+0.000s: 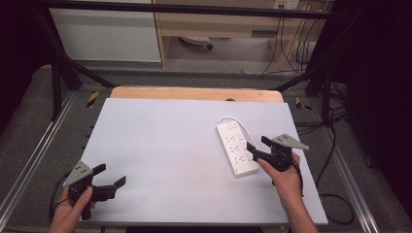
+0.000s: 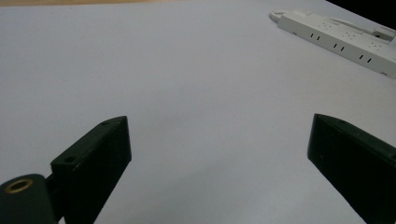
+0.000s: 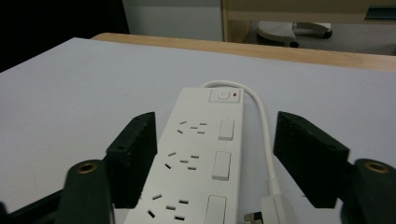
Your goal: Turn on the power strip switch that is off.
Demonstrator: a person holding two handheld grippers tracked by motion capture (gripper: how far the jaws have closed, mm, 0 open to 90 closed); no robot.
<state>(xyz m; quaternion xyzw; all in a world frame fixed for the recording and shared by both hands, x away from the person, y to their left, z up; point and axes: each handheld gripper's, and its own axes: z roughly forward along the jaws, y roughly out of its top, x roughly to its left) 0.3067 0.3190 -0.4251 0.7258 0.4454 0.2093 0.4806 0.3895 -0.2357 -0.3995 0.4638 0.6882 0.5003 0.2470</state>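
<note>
A white power strip [image 1: 236, 148] with three socket rows lies on the right half of the white tabletop [image 1: 170, 145]. Its short white cable [image 3: 261, 116] loops from the switch end back to a plug [image 3: 275, 211] beside the near end. My right gripper [image 1: 258, 144] is open at that near end, and in the right gripper view [image 3: 215, 126] its jaws stand on either side of the strip [image 3: 201, 158] and cable. My left gripper [image 1: 111, 174] is open at the table's front left, holding nothing. The left gripper view [image 2: 217, 135] has the strip [image 2: 336, 39] far off at upper right.
A wooden edge [image 1: 194, 93] runs along the far side of the tabletop. Black frame posts [image 1: 58, 82] stand at the sides. Loose cables [image 1: 335, 194] lie on the floor at the right. A pale wooden cabinet [image 1: 218, 29] stands behind the table.
</note>
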